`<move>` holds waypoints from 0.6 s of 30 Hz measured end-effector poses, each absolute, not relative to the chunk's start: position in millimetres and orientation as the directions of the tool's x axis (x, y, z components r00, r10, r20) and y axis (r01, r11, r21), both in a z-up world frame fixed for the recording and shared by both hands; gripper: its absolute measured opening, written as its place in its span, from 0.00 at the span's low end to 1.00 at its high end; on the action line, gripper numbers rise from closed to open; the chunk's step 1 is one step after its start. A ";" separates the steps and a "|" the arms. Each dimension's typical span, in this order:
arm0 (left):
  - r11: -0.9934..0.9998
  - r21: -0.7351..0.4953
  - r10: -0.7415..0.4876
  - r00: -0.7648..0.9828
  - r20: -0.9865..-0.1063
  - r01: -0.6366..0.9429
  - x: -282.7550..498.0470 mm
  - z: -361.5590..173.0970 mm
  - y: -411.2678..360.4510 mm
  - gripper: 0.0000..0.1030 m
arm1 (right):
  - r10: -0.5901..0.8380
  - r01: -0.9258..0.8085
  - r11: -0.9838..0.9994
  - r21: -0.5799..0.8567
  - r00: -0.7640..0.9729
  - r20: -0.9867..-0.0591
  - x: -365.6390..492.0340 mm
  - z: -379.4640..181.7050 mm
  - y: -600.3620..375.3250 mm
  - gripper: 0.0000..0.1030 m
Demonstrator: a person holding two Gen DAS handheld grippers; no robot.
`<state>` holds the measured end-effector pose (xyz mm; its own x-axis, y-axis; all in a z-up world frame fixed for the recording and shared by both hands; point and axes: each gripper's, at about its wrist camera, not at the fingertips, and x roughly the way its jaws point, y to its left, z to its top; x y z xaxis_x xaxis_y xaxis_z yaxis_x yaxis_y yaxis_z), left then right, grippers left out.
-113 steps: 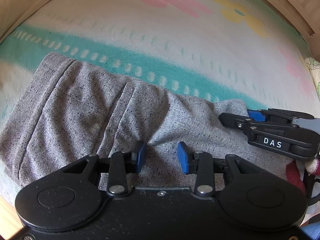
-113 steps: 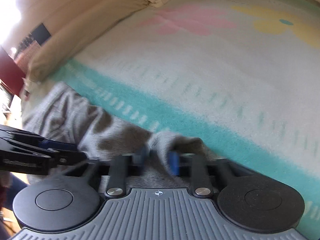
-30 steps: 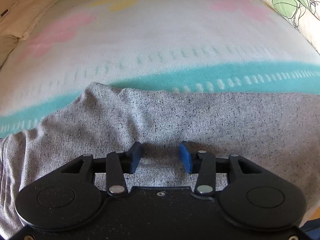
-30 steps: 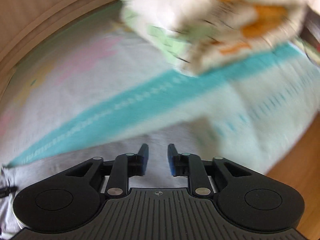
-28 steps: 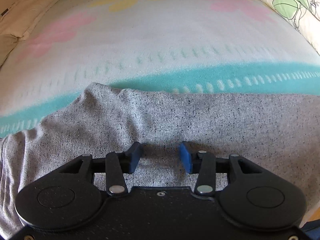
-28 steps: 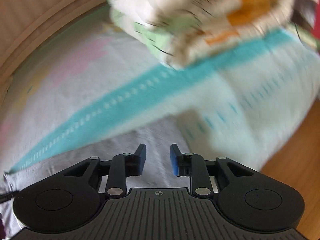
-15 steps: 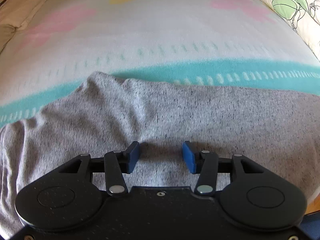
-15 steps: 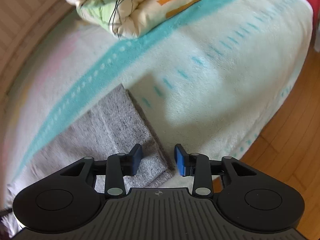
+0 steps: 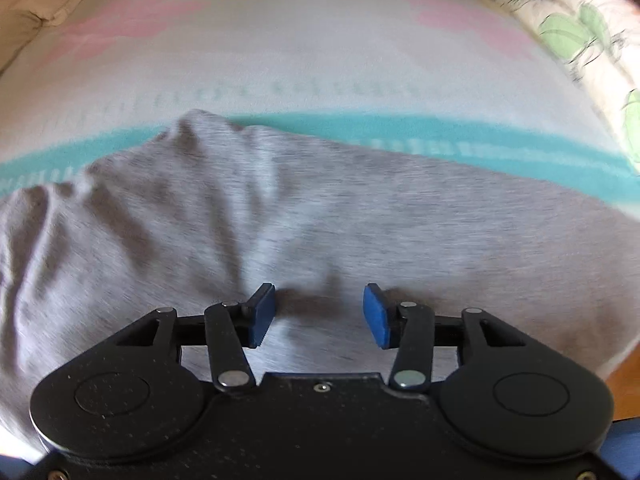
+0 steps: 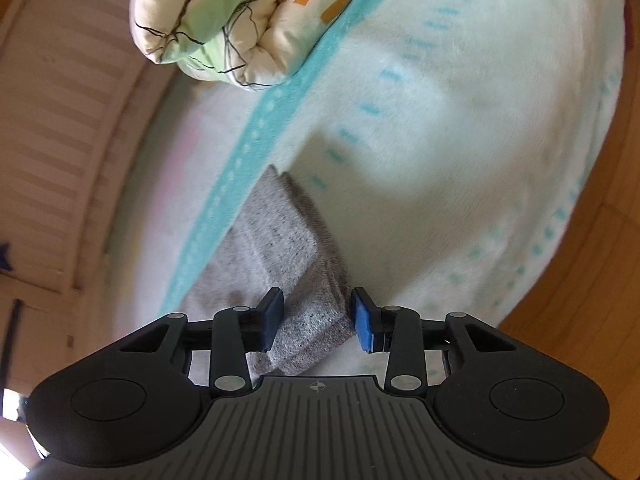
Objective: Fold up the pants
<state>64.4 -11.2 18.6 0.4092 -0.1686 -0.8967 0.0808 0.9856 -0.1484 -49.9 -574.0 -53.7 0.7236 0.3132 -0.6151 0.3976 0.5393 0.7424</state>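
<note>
The grey speckled pants lie stretched across the blanket, with wrinkles bunched at the left. My left gripper hovers just over the middle of the cloth, open, its blue pads apart and nothing pinched. In the right wrist view the narrow end of the pants lies doubled near the bed's edge. My right gripper stands open over it, and the corner of the cloth shows between the two pads without either visibly pressing on it.
A pale blanket with a teal stripe and pastel flowers covers the bed. A rolled leaf-print quilt lies beyond the pants' end. Wooden floor shows past the bed's edge, slatted wood behind, and a beige pillow at far left.
My right gripper has swung down and rolled from facing the quilt to the pants' end, with its jaws wider. My left gripper has lifted and shifted slightly over the cloth.
</note>
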 end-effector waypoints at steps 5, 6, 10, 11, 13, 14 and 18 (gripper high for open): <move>0.963 -0.189 -0.257 0.439 -0.861 0.193 38.8 38.9 -53.3 0.53 | 0.265 0.408 0.523 0.748 0.756 -0.598 -76.6 -51.8 -572.1 0.36; 0.956 -0.195 -0.275 0.437 -0.857 0.220 34.8 42.5 -61.7 0.53 | 0.265 0.406 0.531 0.744 0.754 -0.601 -81.4 -51.2 -570.9 0.36; 0.934 -0.204 -0.318 0.420 -0.850 0.295 35.0 48.3 -88.9 0.53 | 0.303 0.352 0.542 0.763 0.766 -0.568 -96.0 -50.0 -563.3 0.36; 0.930 -0.200 -0.321 0.419 -0.849 0.309 35.2 49.8 -93.4 0.53 | 0.313 0.338 0.542 0.770 0.769 -0.558 -95.8 -50.6 -560.6 0.36; 0.926 -0.188 -0.319 0.413 -0.853 0.326 37.2 48.4 -105.8 0.53 | 0.337 0.308 0.540 0.783 0.774 -0.537 -93.8 -52.1 -556.2 0.36; 0.925 -0.189 -0.320 0.411 -0.854 0.329 37.7 46.7 -108.9 0.53 | 0.337 0.304 0.539 0.785 0.776 -0.533 -90.7 -53.6 -554.8 0.36; 0.920 -0.190 -0.325 0.395 -0.859 0.344 37.5 44.0 -120.1 0.53 | 0.324 0.322 0.505 0.801 0.789 -0.521 -76.5 -61.6 -559.4 0.36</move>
<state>37.5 -120.1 44.0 0.3954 -0.3255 -0.8589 0.3439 0.9196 -0.1901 -76.5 -559.4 -61.6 0.7895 0.3240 -0.5213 0.3219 0.5047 0.8010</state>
